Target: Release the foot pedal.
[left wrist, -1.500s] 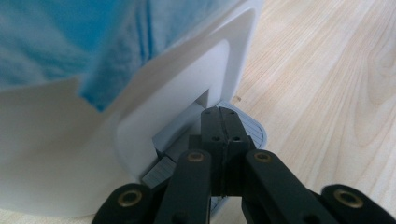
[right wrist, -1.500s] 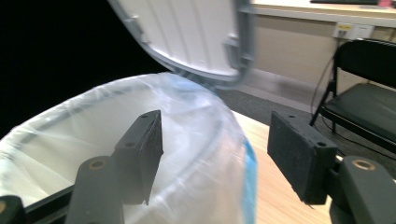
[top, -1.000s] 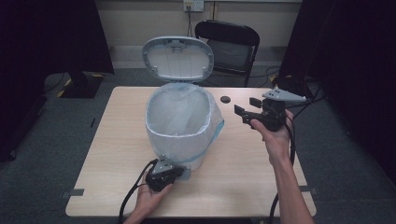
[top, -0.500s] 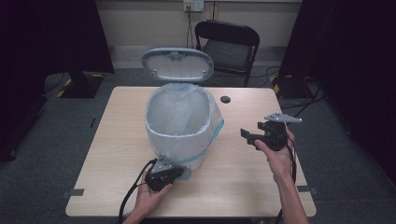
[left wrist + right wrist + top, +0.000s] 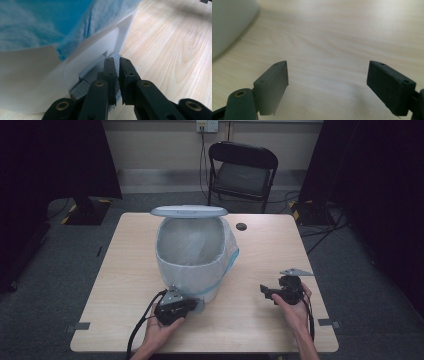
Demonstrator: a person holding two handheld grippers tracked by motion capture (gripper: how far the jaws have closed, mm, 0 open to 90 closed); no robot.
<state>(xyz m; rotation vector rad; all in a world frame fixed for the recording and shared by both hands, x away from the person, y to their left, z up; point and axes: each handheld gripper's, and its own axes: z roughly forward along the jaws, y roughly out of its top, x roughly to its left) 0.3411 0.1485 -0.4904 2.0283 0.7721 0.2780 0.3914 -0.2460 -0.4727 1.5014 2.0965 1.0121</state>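
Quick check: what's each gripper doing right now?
Left gripper: jaws nearly closed, pressing down on the grey pedal of the bin.
Right gripper: open, empty, above the table.

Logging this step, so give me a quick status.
Left gripper shut at the bin's pedal. Right gripper open over bare table. Bin lid up. Nothing in the way.
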